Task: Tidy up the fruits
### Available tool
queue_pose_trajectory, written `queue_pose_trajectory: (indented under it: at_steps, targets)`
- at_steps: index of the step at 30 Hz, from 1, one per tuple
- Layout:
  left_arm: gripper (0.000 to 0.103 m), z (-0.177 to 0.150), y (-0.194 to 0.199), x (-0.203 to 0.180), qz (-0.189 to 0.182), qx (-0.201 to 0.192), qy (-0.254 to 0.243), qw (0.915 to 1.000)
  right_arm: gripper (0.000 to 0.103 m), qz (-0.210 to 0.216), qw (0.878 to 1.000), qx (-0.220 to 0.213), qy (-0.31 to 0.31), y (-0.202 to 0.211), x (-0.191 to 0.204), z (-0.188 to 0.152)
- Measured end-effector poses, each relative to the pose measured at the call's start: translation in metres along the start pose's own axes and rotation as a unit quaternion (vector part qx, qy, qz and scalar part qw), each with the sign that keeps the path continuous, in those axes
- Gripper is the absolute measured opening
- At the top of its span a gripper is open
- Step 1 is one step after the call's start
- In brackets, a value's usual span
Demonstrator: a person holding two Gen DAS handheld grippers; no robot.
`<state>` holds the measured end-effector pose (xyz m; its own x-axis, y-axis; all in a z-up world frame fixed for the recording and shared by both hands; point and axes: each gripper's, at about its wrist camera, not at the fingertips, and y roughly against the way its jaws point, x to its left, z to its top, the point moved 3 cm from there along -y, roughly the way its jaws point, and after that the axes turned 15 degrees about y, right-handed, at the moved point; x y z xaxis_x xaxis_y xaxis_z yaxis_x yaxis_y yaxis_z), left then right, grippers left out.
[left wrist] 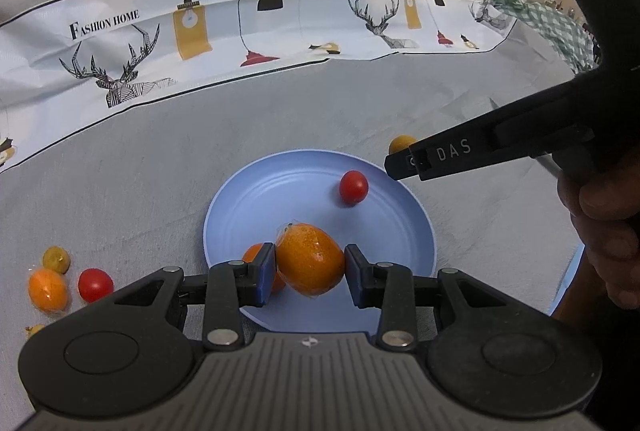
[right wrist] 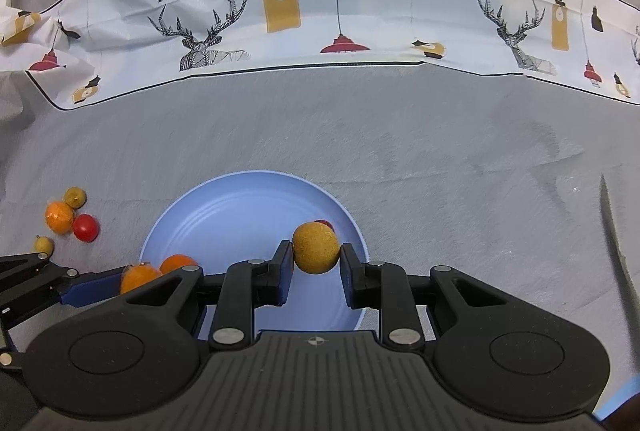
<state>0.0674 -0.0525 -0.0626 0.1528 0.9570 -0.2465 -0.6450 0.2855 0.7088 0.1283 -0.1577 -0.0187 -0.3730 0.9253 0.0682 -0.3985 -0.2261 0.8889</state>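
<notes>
Left gripper (left wrist: 310,271) clamps a slippery plastic-wrapped orange (left wrist: 310,259) at its middle; right gripper (right wrist: 316,261) pinches a small, firm-looking yellow fruit (right wrist: 315,247) over the plate (right wrist: 224,207).

A pale blue plate (left wrist: 416,231) is lying on a grey cloth (left wrist: 160,171). An orange kumquat (left wrist: 310,261) and a red tomato (left wrist: 353,187) are showing over it. The white banner (right wrist: 320,31) is carrying black deer, yellow and red lamps. Blue pads (right wrist: 282,271) are lining the black gripper (right wrist: 316,273), which is showing a tan fruit (right wrist: 315,249).
</notes>
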Motion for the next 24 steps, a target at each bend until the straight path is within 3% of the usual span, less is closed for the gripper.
queue_pose_trajectory:
  at_steps: [24]
  targets:
    - [0.041,-0.0015,-0.0005,-0.0041,-0.001,0.003,-0.001,1.0000,0.026,0.009,1.000,0.007,0.009,-0.0046,0.0064,0.0015]
